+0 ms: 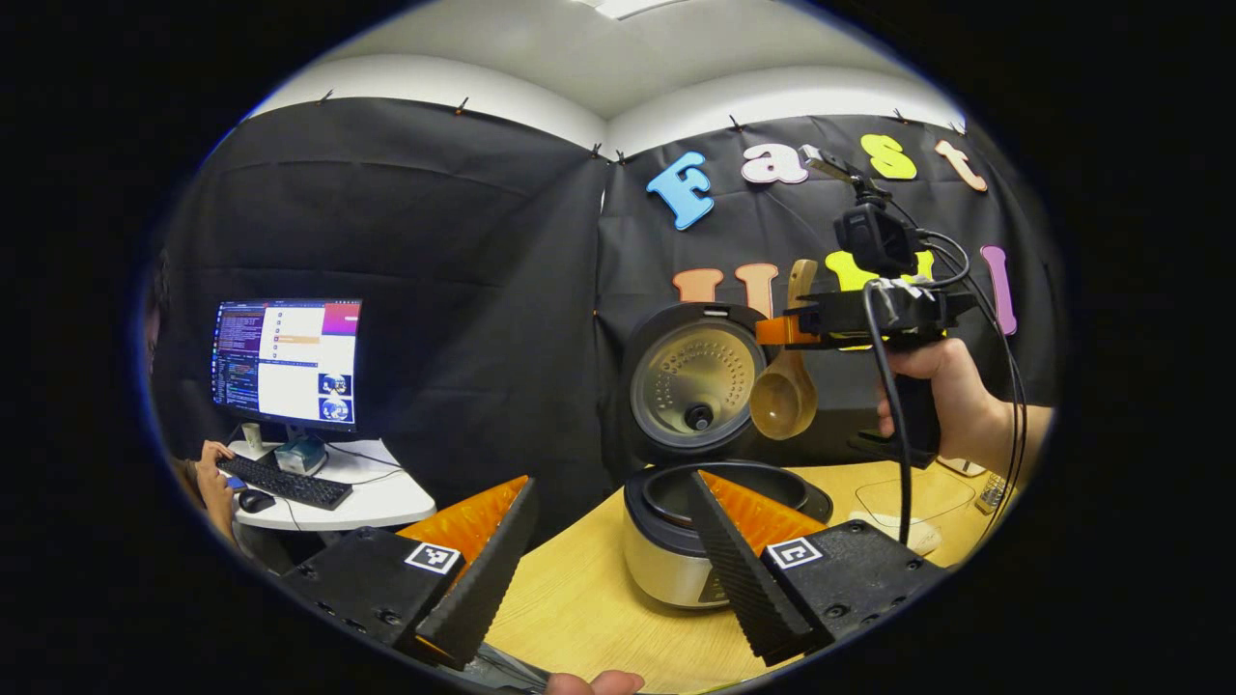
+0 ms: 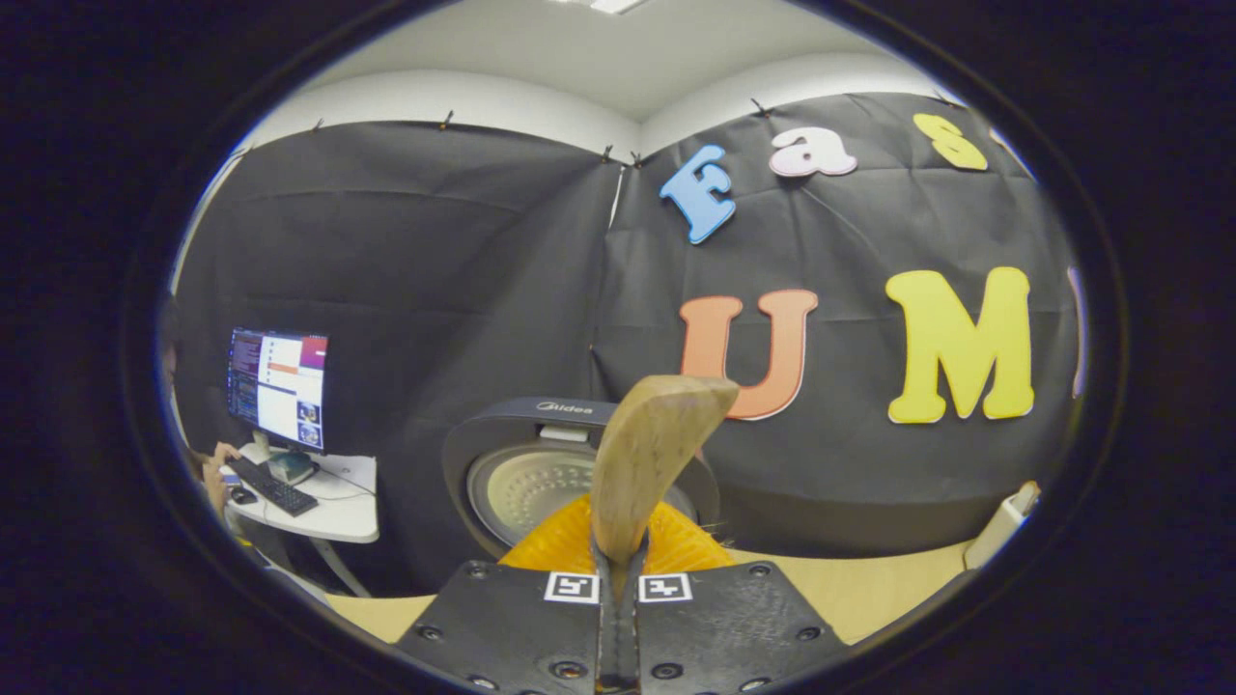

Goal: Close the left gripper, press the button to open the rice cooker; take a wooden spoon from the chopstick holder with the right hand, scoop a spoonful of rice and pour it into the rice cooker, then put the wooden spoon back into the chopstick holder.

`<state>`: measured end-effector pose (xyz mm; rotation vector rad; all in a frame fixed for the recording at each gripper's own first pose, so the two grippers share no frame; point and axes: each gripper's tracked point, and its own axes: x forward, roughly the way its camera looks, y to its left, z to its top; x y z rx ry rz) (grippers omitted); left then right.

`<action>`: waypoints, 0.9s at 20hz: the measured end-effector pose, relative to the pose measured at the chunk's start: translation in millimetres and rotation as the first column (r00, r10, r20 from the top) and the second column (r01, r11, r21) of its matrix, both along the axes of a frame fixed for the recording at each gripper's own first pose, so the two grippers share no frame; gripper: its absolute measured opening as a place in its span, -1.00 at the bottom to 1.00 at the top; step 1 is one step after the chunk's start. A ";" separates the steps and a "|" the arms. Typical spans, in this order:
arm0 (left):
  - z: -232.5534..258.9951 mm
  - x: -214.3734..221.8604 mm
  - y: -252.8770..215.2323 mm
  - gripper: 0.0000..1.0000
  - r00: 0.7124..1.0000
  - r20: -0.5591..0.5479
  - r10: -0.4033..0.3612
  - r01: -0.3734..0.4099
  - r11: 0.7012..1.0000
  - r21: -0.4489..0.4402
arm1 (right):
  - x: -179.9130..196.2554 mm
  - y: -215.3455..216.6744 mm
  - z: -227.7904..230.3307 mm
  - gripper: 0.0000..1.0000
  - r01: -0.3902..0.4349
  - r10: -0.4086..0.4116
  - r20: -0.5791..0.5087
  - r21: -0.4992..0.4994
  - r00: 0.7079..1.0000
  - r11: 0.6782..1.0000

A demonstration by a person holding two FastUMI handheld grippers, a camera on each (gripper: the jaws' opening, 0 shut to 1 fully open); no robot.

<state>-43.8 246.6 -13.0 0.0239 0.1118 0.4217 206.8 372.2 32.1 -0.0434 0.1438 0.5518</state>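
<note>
Your right tool (image 1: pixel 787 330) pinches the wooden spoon (image 1: pixel 784 396) above the rice cooker (image 1: pixel 676 541); left tool (image 1: pixel 608 569) spread. Tilting could spill rice outside.

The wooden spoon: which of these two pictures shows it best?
The left gripper view: the whole wooden spoon hangs bowl-down from the right gripper, beside the rice cooker lid. The right gripper view catches just its handle end between the fingers.
</note>
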 end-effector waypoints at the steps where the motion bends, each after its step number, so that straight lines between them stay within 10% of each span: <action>1: 0.3 0.1 -1.3 0.98 1.000 0.000 -0.002 0.002 1.000 0.001 | -1.2 -5.7 2.1 -1.00 0.003 -0.003 -0.012 0.025 1.000 1.000; 12: 0.9 16.6 -36.8 0.99 0.998 -0.017 -0.052 0.053 0.998 0.034 | -12.2 -182.7 40.9 -1.00 0.198 -0.190 -0.059 0.200 0.980 0.960; 18: -2.4 25.4 -58.2 0.98 0.996 -0.028 -0.079 0.080 0.996 0.041 | -16.6 -326.3 53.9 -0.99 0.386 -0.385 -0.047 0.214 0.922 0.897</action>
